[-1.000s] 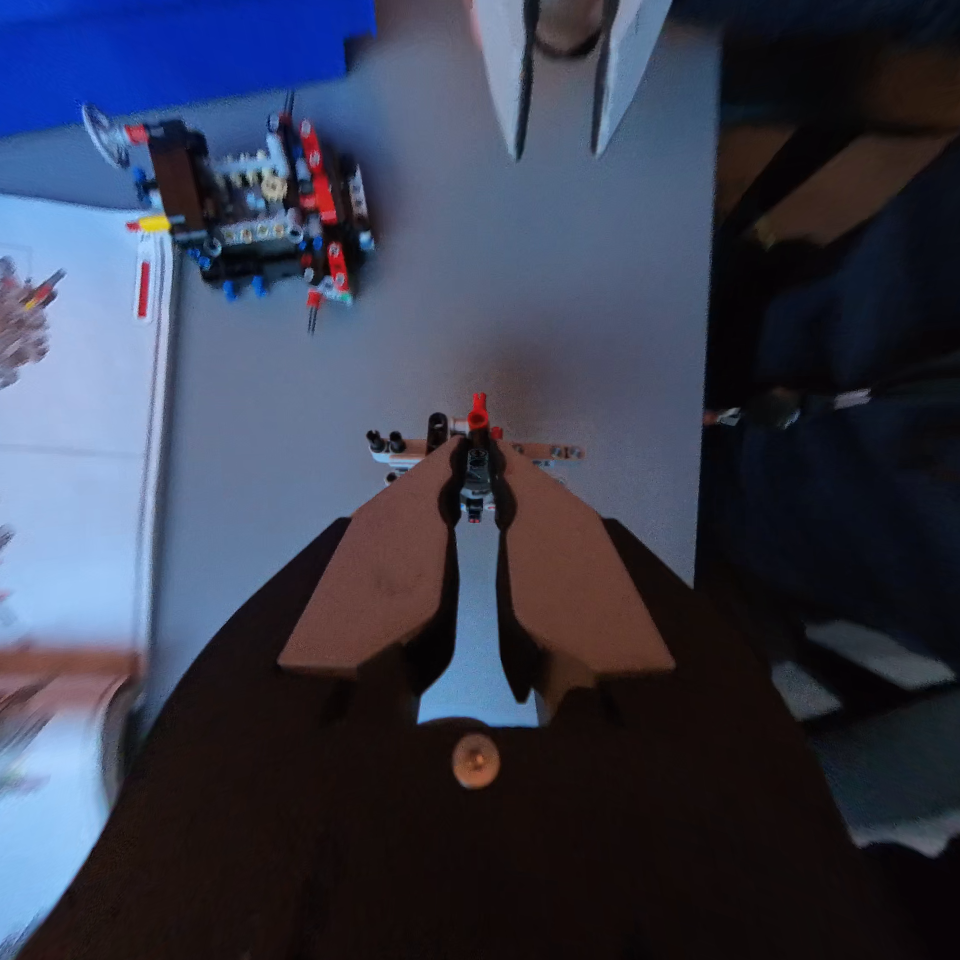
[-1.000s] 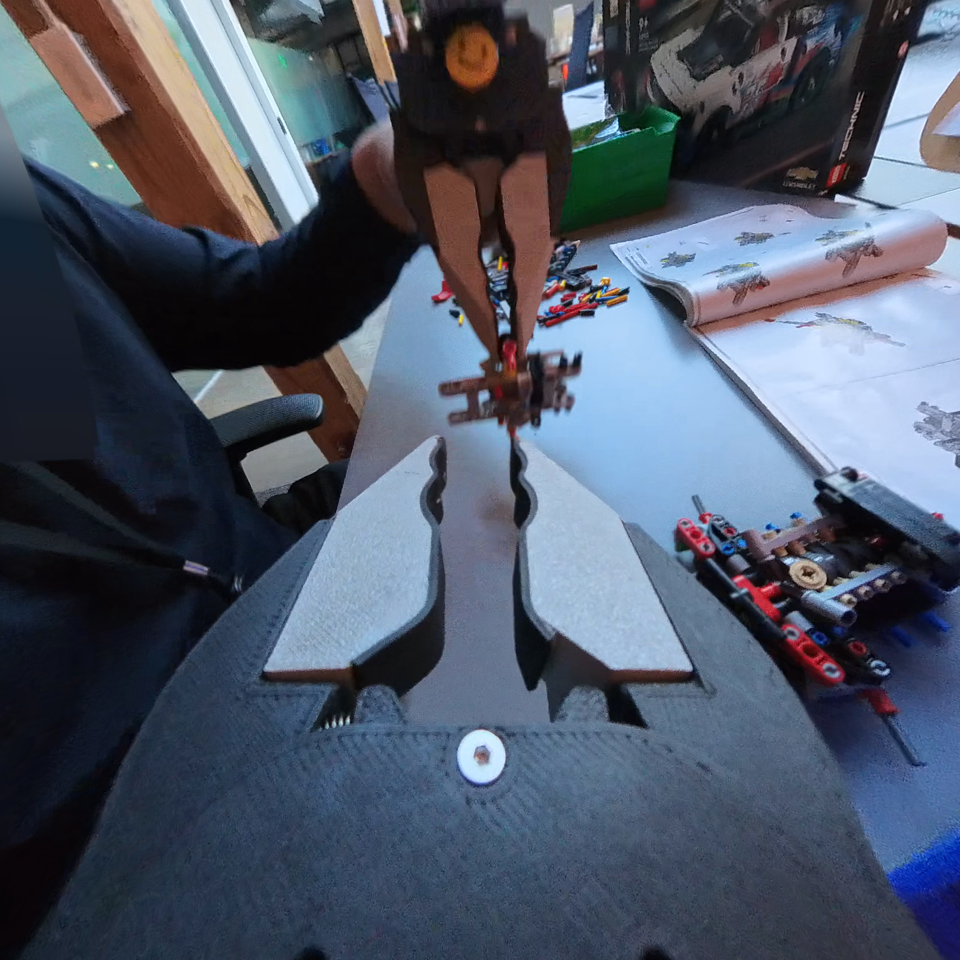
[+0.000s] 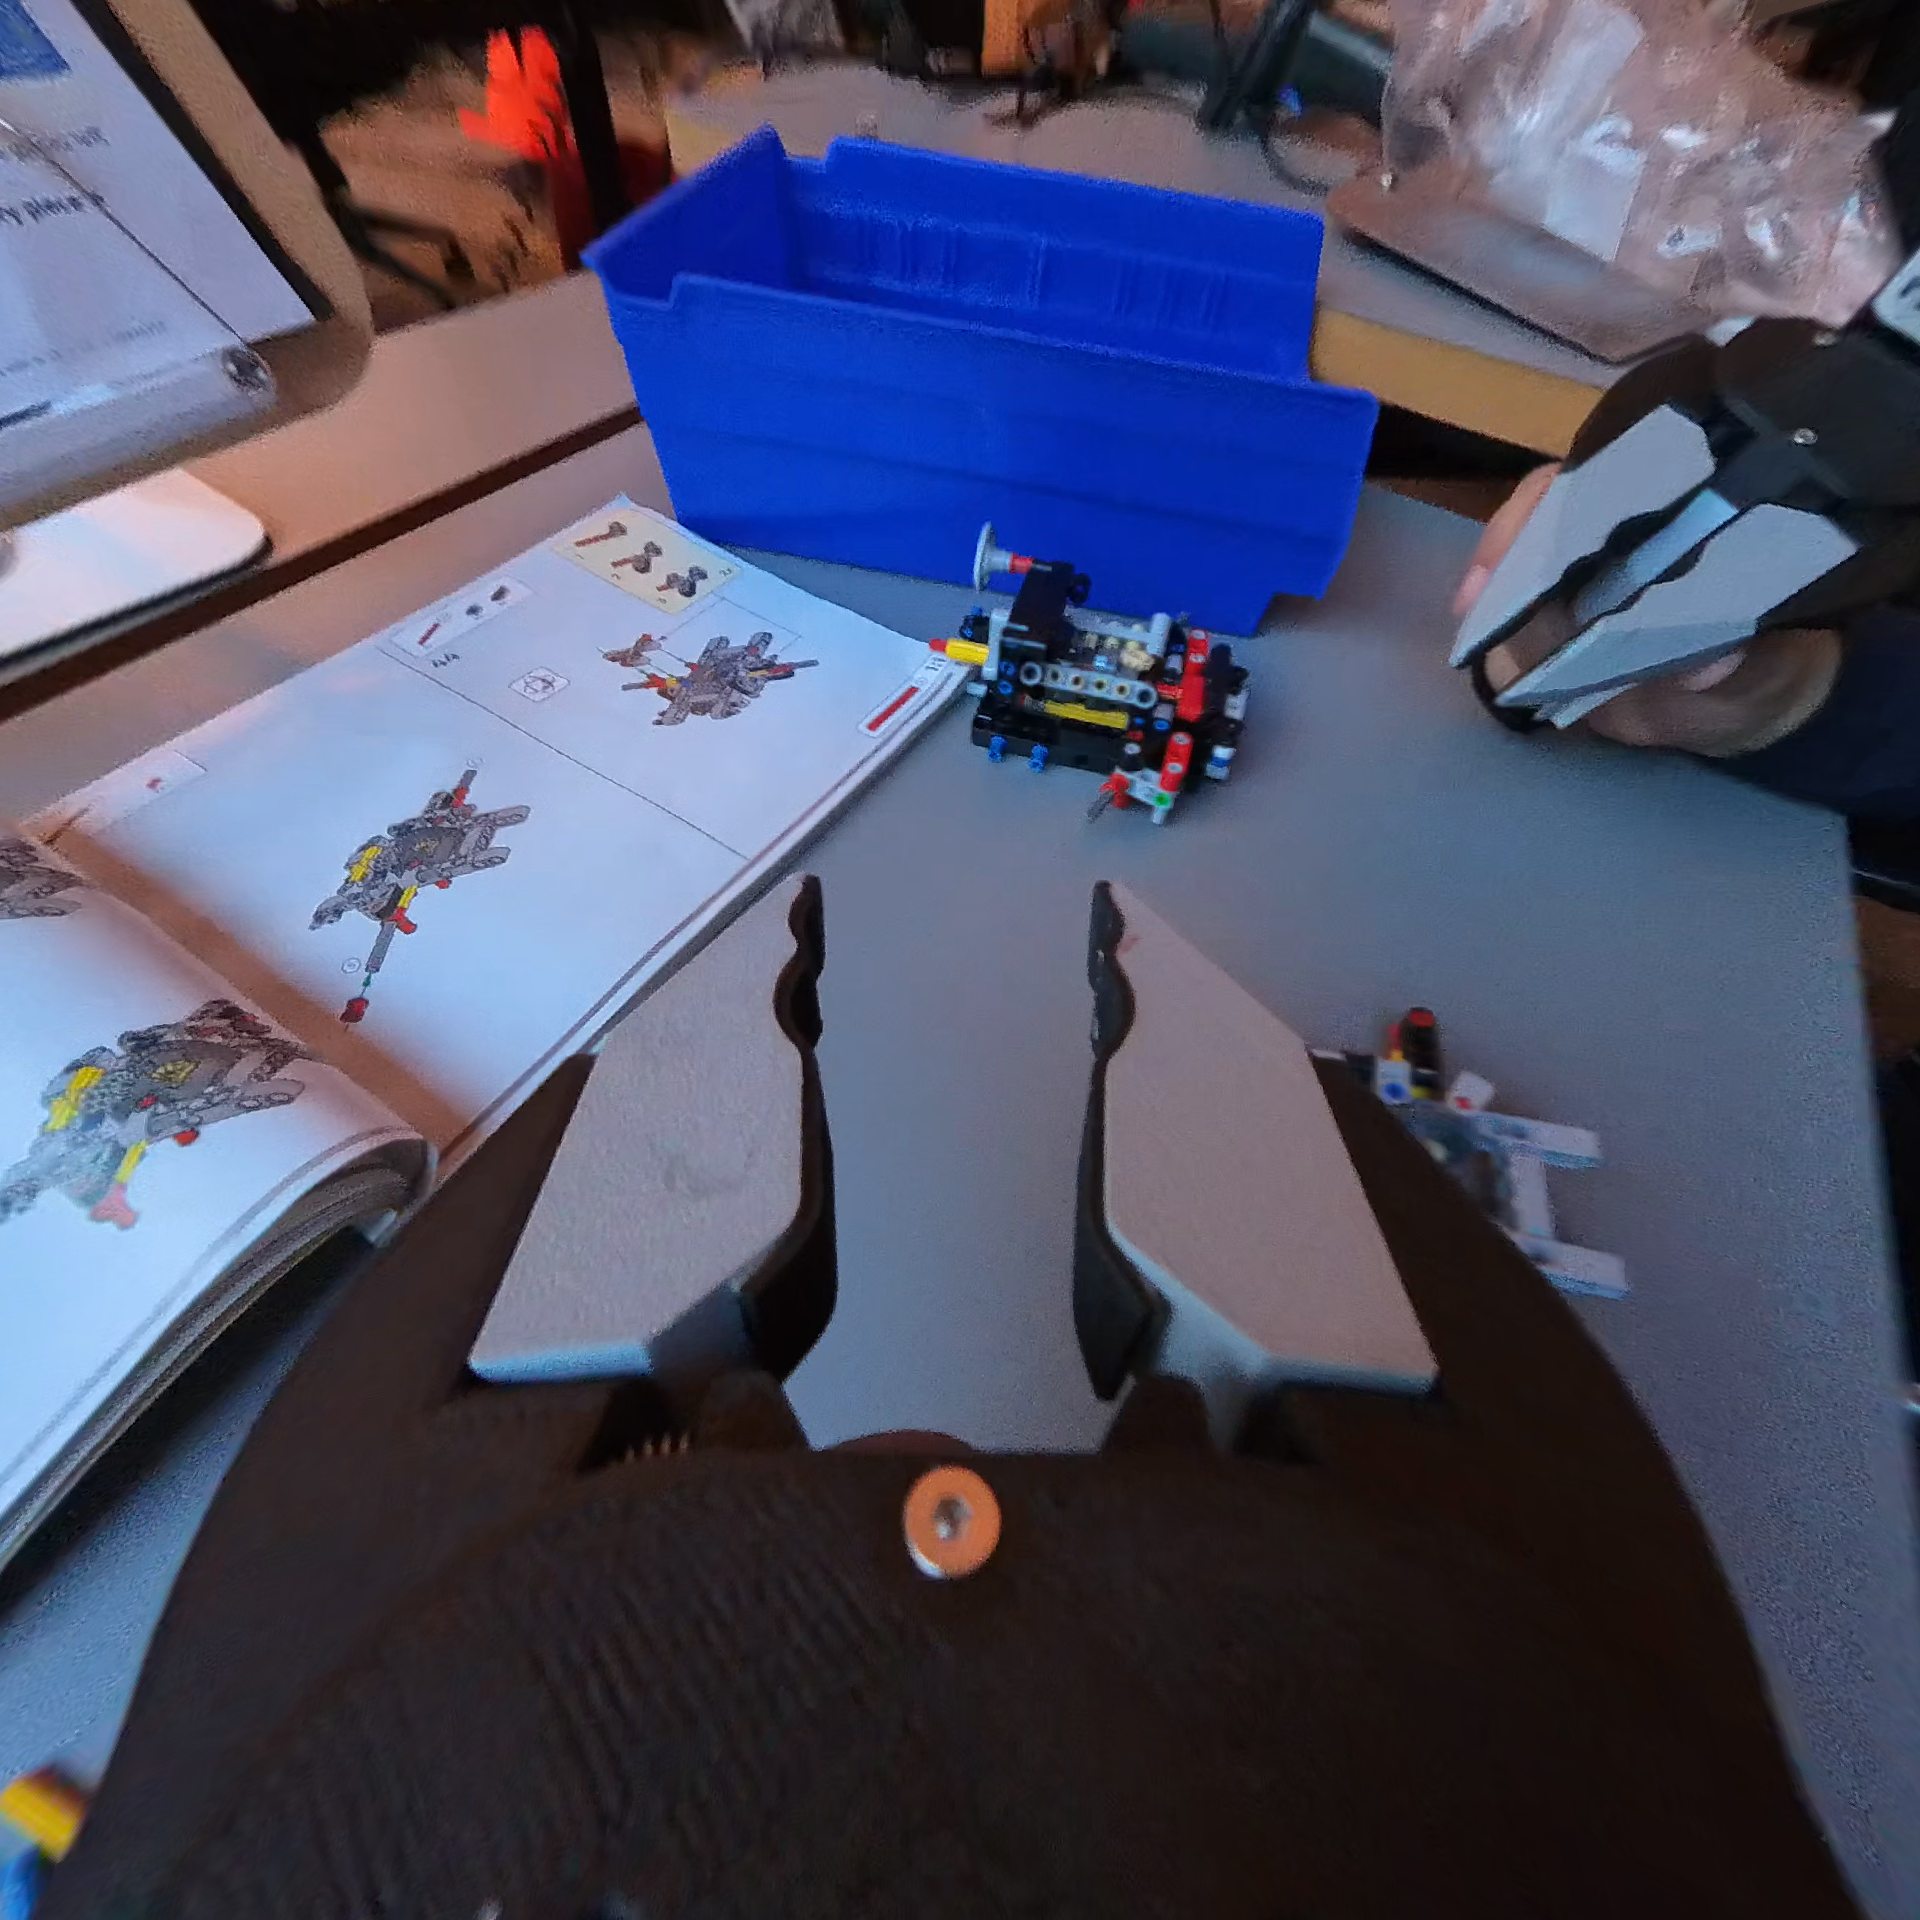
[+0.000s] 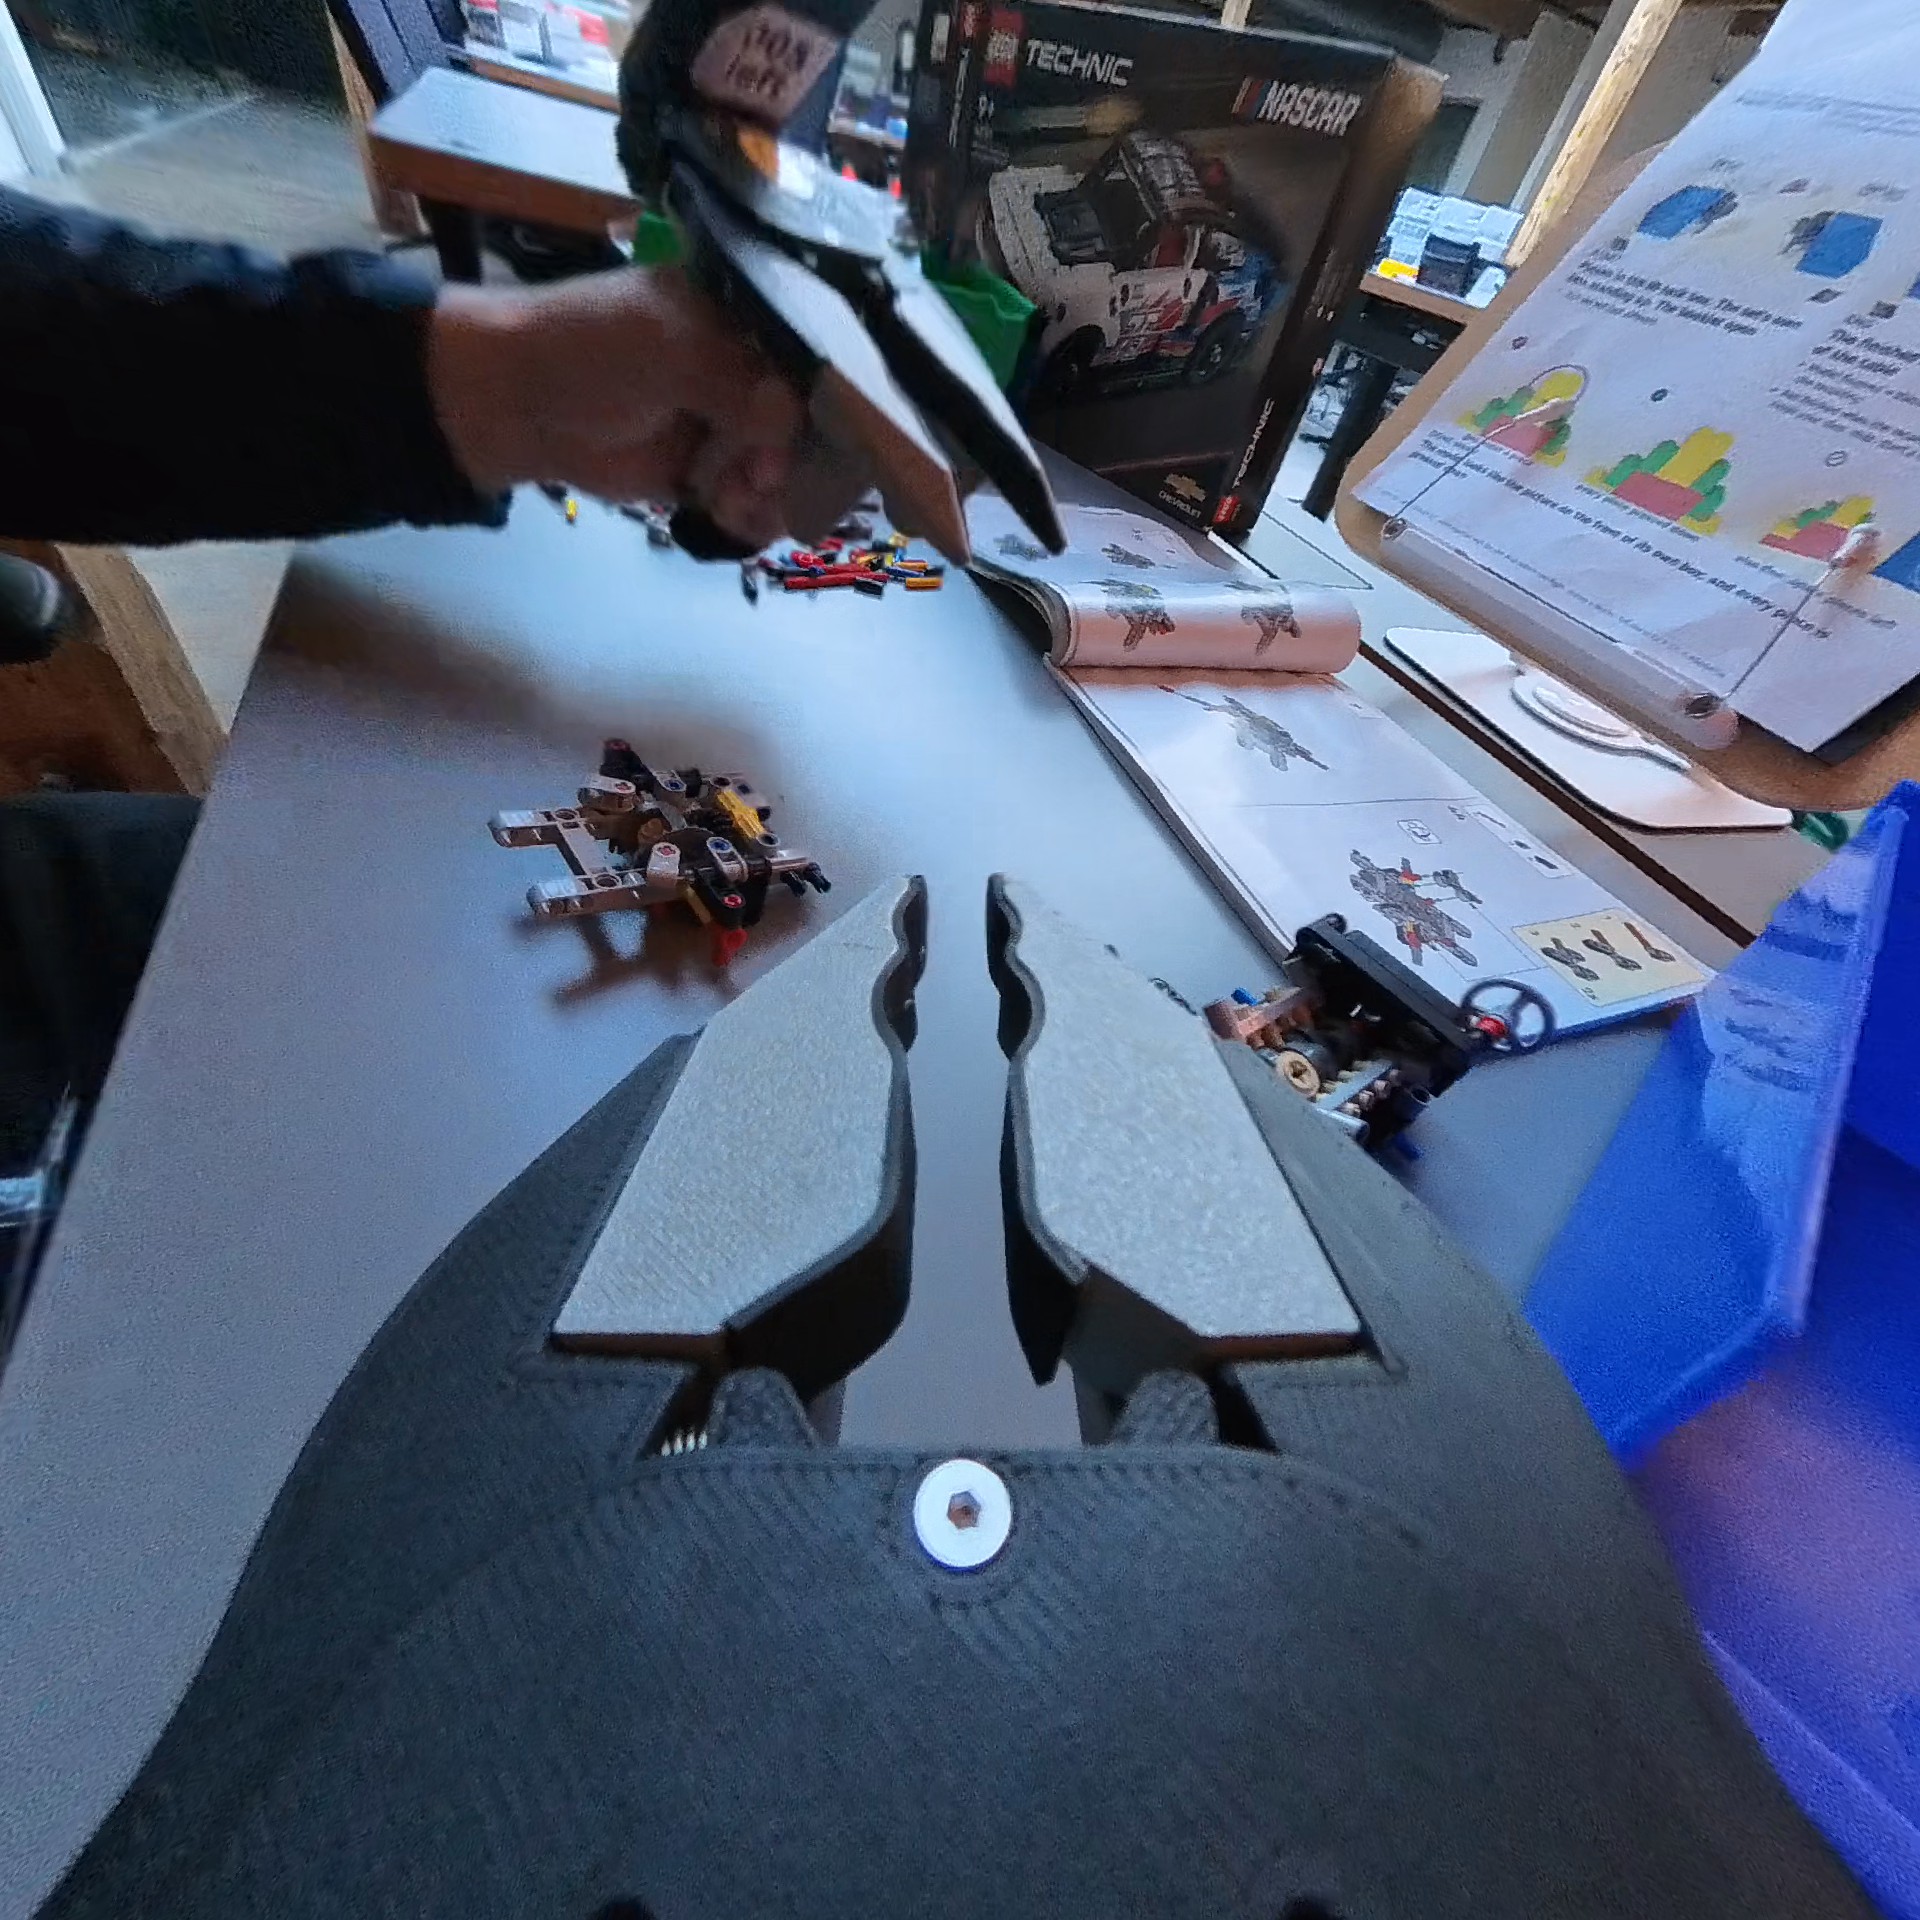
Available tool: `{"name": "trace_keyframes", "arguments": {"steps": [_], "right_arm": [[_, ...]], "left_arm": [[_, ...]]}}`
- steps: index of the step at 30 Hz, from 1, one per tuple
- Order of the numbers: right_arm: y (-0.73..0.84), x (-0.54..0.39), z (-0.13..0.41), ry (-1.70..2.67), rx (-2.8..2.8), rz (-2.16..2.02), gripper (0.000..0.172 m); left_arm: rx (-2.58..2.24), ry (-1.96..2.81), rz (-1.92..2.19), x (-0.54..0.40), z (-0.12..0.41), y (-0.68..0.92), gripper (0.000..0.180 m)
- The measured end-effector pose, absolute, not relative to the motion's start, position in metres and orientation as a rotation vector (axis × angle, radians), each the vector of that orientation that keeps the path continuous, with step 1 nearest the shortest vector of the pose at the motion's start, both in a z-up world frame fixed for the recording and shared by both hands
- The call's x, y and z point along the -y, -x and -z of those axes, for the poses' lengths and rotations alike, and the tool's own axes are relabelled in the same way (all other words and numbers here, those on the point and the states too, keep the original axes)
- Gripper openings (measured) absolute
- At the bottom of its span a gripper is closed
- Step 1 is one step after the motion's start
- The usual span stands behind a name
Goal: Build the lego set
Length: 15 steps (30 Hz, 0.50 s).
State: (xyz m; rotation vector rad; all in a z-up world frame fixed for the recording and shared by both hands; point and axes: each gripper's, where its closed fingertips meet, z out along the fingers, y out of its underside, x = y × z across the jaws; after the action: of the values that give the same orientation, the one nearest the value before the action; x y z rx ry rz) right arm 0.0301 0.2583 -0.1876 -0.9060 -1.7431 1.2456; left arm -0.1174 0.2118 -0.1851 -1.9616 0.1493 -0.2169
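Your left gripper [image 3: 951,904] gapes wide and bare above the grey counter [image 3: 1455,914]; your right gripper [image 4: 954,894], narrow and bare, hovers beside the small grey-and-black brick assembly [image 4: 655,842].

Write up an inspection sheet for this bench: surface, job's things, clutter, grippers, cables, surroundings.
Surface: grey table, bare between the items.
Job's things: small brick frame lying flat, held by neither gripper; larger black brick assembly before the blue bin; open instruction booklet.
Clutter: loose small bricks at the far end.
Grippers: left gripper wide open, nothing between the fingers; right gripper narrowly parted, holding nothing.
Cables: nothing seen clearly.
Surroundings: toy box, propped instruction board, plastic bags.
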Motion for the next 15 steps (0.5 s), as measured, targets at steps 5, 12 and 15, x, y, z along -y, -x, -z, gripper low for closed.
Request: {"name": "trace_keyframes", "arguments": {"steps": [5,12,15], "right_arm": [[-0.015,-0.252,0.2,0.905,1.788,-1.196,0.004],[0.017,-0.239,0.179,0.848,1.72,-1.36,0.0],[0.027,-0.231,0.177,0.839,1.734,-1.429,0.0]], "left_arm": [[-0.229,1.826,0.228,-0.203,0.189,0.109,0.036],[-0.305,1.867,0.136,-0.198,0.185,0.099,0.037],[-0.34,1.924,0.111,-0.198,0.196,0.093,0.035]]}}
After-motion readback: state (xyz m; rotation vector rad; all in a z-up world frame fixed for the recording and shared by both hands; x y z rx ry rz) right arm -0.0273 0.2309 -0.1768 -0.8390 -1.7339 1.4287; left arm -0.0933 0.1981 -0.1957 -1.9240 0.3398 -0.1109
